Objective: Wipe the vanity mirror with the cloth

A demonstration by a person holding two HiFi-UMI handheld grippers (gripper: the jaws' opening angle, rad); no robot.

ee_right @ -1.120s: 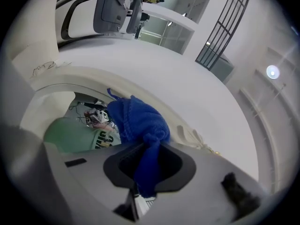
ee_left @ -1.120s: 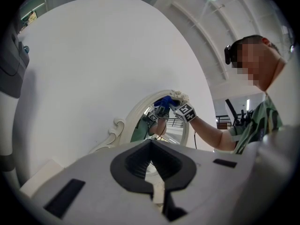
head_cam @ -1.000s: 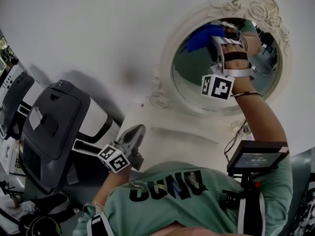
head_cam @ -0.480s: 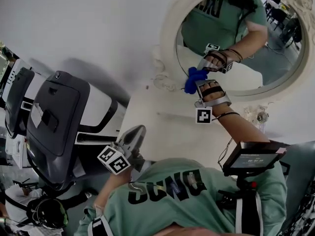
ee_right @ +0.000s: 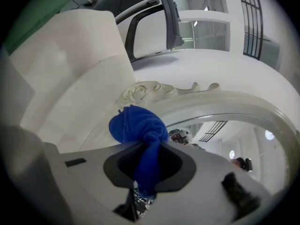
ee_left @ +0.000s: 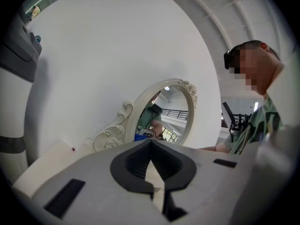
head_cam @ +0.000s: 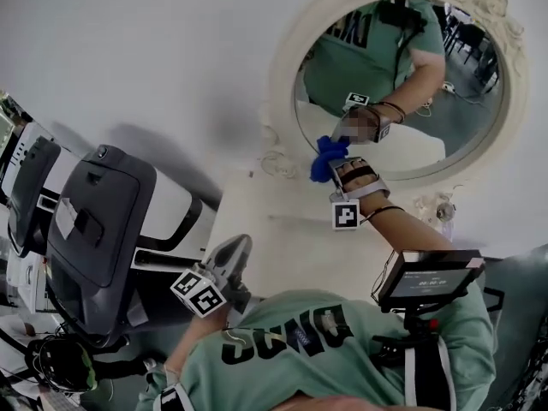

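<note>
— Where's the cloth point(head_cam: 325, 156) on your end?

— I have the blue cloth point(ee_right: 137, 124) bunched into a knot at the tip of the right gripper point(head_cam: 334, 164). My right gripper view shows the jaws pinching it, with the knot bulging above them and a tail hanging down between them.

— And where is it against the vanity mirror point(head_cam: 428, 144)?

— At the mirror's lower-left edge, where the glass meets the cream carved frame point(head_cam: 285, 92). The cloth overlaps that inner rim. I can't tell whether it's pressed onto the glass. The glass reflects the gripper and the person's green shirt.

— What about the left gripper point(head_cam: 233, 248)?

— I've got it low, well apart from the mirror, over the near left corner of the white vanity top point(head_cam: 282, 221). In its own view the left gripper point(ee_left: 150, 159) has its jaws pressed together at the tips with nothing between them, and it points toward the mirror point(ee_left: 164, 111).

— Anything around it?

— A grey and white machine point(head_cam: 98, 217) stands to the left of the vanity, against the white wall point(head_cam: 154, 50). A small screen point(head_cam: 428, 276) is mounted at the person's chest, below the right arm.
</note>
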